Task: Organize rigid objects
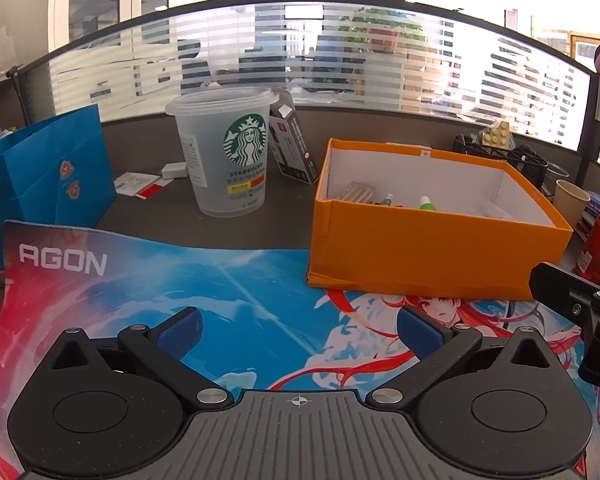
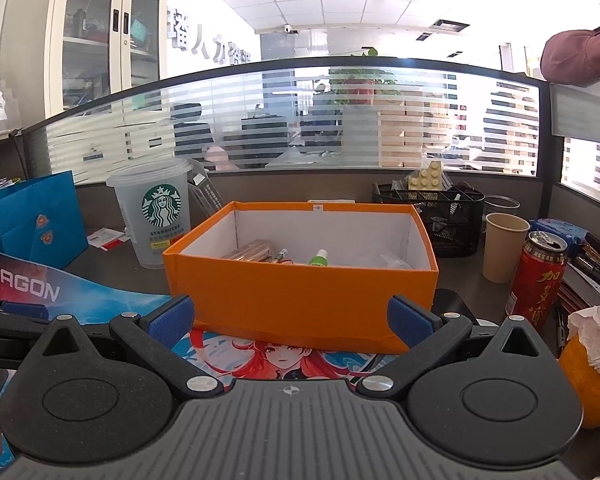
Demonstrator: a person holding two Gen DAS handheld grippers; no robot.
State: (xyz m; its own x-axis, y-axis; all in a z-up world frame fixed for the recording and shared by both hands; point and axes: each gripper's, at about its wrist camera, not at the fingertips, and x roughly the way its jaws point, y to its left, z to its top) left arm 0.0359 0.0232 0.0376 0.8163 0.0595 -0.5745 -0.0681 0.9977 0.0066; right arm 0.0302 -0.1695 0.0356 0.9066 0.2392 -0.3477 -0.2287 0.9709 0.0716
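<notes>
In the left wrist view, the left gripper (image 1: 299, 330) is hovering over the printed mat (image 1: 228, 280), jaws wide and holding nothing. In the right wrist view, the right gripper (image 2: 291, 316), jaws wide and empty, is facing the orange box (image 2: 300, 300) sitting on the counter (image 2: 112, 268), a green-capped bottle (image 2: 319, 258) lying inside.

Open box (image 2: 300, 292): stands on the far edge of the desk mat (image 1: 236, 300), toward its right side. Inside, on the floor: wooden sticks (image 2: 256, 251) at left, small bottle (image 2: 319, 258) near the middle, clear bag (image 2: 396, 261) at right.
Plastic cup (image 1: 230, 152): upright on the desk, left of the box, behind the mat.
Carton (image 1: 294, 142): leaning, behind the cup and box.
Paper bag (image 1: 40, 180): far left.
Wire basket (image 2: 440, 216): behind the box, right.
Paper cup (image 2: 504, 248): right of the box.
Drink can (image 2: 538, 280): right of the paper cup, nearer.
</notes>
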